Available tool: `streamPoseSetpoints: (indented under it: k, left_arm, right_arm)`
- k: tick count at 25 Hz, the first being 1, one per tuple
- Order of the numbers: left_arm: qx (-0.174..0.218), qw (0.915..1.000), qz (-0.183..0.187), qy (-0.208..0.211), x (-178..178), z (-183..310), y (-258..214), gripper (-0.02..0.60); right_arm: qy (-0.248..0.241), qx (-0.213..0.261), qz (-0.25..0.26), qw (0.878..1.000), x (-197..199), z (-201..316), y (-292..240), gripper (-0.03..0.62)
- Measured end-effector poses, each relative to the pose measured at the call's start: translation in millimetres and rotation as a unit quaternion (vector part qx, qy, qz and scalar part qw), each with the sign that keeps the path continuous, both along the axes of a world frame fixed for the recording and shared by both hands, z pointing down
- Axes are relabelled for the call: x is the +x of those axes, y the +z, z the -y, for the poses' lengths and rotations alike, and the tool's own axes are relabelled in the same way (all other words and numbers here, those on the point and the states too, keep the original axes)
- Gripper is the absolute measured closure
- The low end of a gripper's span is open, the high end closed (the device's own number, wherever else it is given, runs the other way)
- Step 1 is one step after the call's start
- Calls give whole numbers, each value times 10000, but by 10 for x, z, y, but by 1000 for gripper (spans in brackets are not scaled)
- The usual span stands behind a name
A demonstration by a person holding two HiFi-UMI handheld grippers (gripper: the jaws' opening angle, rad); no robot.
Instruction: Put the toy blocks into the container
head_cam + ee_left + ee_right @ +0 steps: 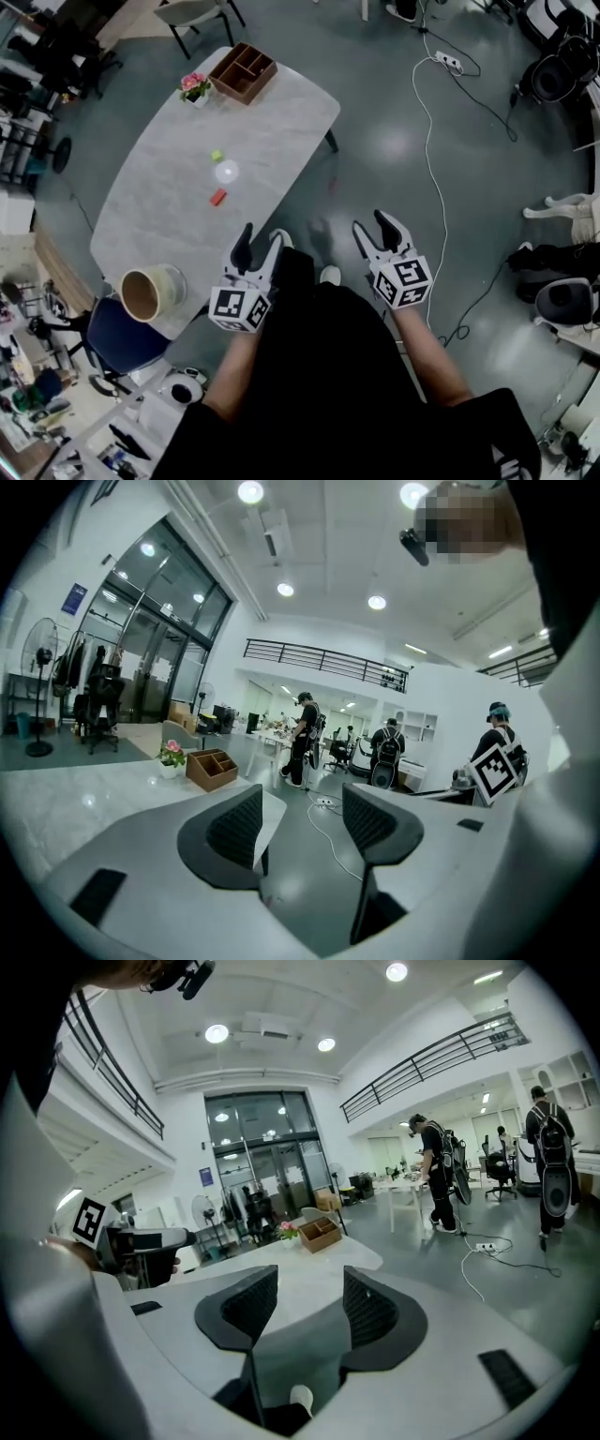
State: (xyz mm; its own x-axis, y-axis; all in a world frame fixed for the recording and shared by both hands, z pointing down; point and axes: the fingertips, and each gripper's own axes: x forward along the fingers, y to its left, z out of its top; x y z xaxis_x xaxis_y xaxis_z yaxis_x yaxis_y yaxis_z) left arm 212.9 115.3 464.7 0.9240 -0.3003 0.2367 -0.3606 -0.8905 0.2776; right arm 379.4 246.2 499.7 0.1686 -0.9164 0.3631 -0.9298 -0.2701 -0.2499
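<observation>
On the white marble table point(272, 131) lie a red block point(217, 197) and, farther off, a small yellow-green block point(216, 156). A round tan container point(150, 292) stands at the table's near left corner. At the far end sits a wooden compartment box point(242, 71). My left gripper point(259, 239) hangs open and empty just off the table's near edge, right of the round container. Over the floor, my right gripper point(373, 225) is open and empty too. In the left gripper view the jaws of the left gripper point(300, 825) stand apart, as do those of the right gripper point(311, 1305) in its own view.
A pink flower pot point(194, 87) stands beside the wooden box. A bright spot point(226, 172) shows between the two blocks. A blue chair point(122, 339) is tucked at the near left corner. A white cable point(429, 141) runs across the floor. People stand in the background point(302, 738).
</observation>
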Motion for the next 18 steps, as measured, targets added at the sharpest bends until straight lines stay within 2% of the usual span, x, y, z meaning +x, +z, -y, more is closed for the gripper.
streamPoseSetpoints:
  k: [4,9,14,18]
  left_arm:
    - [62,9996,-30,-258,-196,330,20,337]
    - [-68,9972,-109,-735,-408,718,102,337]
    - [-215,9947,-110,-996,-601,1142,218,337]
    - [-181,9942,-192,-1041,-627,1467,256,330]
  right_arm:
    - [-326,-79,-121,9994,-177,331,-9,407]
    - [-796,-183,-255,9963,-269,858,-24,407]
    - [-1194,-259,-297,9921,-443,1493,-39,407]
    - [-1606,-420,-377,9854,-551,2019,-2,408]
